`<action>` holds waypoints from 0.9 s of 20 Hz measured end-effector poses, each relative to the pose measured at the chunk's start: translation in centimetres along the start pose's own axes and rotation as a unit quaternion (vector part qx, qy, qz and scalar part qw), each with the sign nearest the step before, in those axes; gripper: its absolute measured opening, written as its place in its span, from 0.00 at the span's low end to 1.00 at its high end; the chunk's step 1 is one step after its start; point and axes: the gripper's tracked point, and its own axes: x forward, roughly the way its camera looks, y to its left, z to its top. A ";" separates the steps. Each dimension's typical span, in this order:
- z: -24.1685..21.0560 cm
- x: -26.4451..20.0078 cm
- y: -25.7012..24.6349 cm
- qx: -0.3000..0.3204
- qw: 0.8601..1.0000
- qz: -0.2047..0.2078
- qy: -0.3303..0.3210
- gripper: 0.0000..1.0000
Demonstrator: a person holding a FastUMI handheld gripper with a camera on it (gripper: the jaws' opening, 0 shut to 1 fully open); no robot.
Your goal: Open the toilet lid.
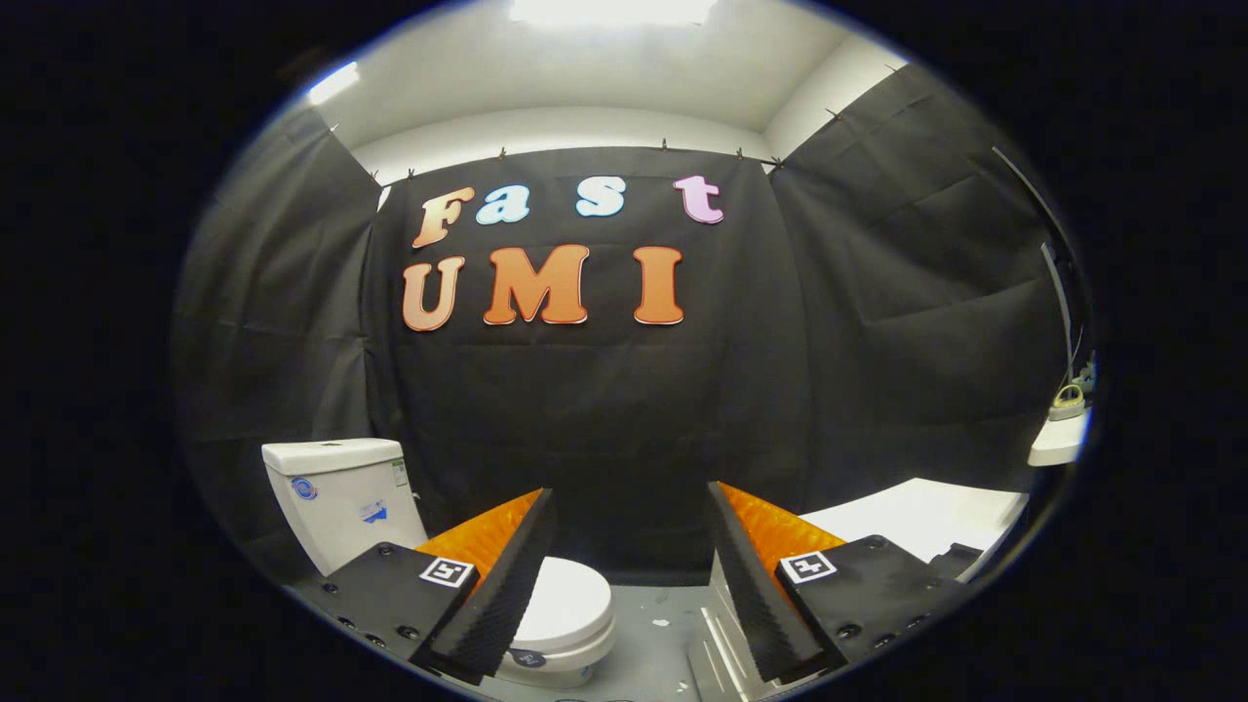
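A small white toilet stands on the grey floor to the left, its tank (pixel 339 492) against the black cloth wall. The white lid (pixel 568 603) lies flat and closed over the bowl, partly hidden behind my left finger (pixel 497 590). My gripper (pixel 629 531) hangs above and a little to the right of the toilet, open, with a wide gap and nothing between the two black ribbed fingers. The right finger (pixel 759 590) is over the bare floor beside the bowl.
A white tabletop (pixel 926 517) runs along the right side behind the right finger, with a white shelf edge (pixel 1058 439) holding small items higher up. Black cloth walls close the booth on three sides. Grey floor (pixel 663 629) lies between toilet and table.
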 end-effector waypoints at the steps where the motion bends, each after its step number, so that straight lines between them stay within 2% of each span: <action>1: -0.6 0.9 0.7 0.006 1.000 0.005 0.005 0.98; 5: -2.5 4.0 2.3 0.041 0.999 0.018 0.023 0.98; 9: -5.9 5.9 3.7 0.141 0.988 0.035 0.042 0.98; 13: -13.2 6.2 4.2 0.238 0.968 0.032 0.078 0.98; 16: -20.6 4.3 5.2 0.302 0.939 0.028 0.160 0.98; 18: -23.3 3.6 4.9 0.343 0.923 0.015 0.174 0.98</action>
